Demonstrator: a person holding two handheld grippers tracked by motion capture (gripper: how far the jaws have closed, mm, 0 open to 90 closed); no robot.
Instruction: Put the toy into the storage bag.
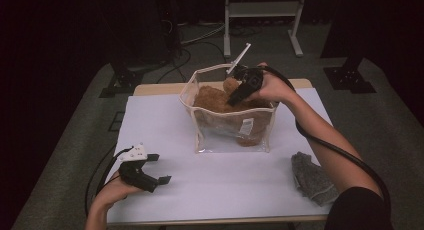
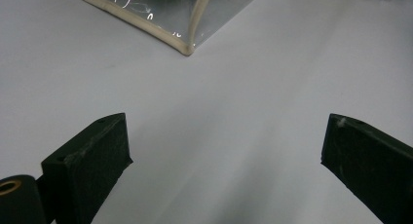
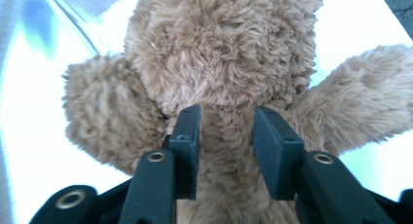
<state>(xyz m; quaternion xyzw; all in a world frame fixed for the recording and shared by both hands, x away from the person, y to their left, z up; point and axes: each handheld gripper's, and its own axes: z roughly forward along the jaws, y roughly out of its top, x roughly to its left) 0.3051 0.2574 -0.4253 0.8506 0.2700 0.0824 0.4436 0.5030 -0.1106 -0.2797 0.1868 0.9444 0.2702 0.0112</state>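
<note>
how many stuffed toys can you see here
1: a brown teddy bear inside the clear bag mid-table, right gripper closed on it. The bear could hide more.

Quick count: one brown teddy bear (image 1: pixel 220 99), one clear plastic bag (image 1: pixel 257 135), one grey cloth (image 1: pixel 311 179), one white desk (image 1: pixel 220 180), and two tools: left tool (image 1: pixel 159 168), right tool (image 1: pixel 236 96).

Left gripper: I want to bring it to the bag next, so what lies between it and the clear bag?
Nothing: in the left gripper view, bare white table runs from the open left gripper to the bag corner.
</note>
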